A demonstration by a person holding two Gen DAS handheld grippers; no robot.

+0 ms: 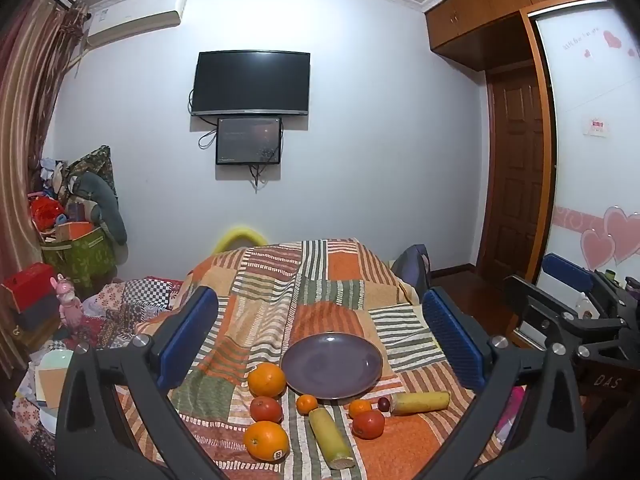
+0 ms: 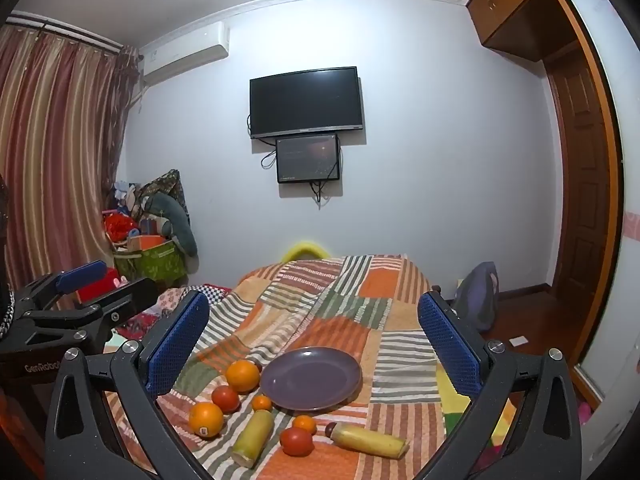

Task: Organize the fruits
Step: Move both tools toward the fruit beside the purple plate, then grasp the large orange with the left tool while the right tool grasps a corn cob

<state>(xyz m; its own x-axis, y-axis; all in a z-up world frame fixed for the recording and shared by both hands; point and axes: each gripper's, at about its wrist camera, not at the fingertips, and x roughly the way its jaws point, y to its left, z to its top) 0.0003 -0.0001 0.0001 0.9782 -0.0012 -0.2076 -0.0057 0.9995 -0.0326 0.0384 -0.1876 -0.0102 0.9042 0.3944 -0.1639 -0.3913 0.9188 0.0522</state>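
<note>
An empty purple plate (image 1: pixel 332 364) (image 2: pixel 311 378) lies on a striped patchwork blanket (image 1: pixel 320 292) (image 2: pixel 340 312). In front of it lie two oranges (image 1: pixel 267 379) (image 1: pixel 266 440), two red fruits (image 1: pixel 266 409) (image 1: pixel 368 424), two small tangerines (image 1: pixel 307 404) (image 1: pixel 359 408), a dark grape (image 1: pixel 384 403) and two yellow banana pieces (image 1: pixel 330 436) (image 1: pixel 420 402). My left gripper (image 1: pixel 320 336) is open and empty, above and behind the fruit. My right gripper (image 2: pixel 312 336) is open and empty too. Each gripper shows in the other's view, the right one (image 1: pixel 568 300) and the left one (image 2: pixel 92 284).
A wall with a TV (image 1: pixel 251 82) is beyond the bed. A green basket of toys (image 1: pixel 78 252) and clutter stand at the left. A wooden door (image 1: pixel 516 176) and wardrobe are at the right. A bag (image 2: pixel 478 296) sits on the floor by the bed.
</note>
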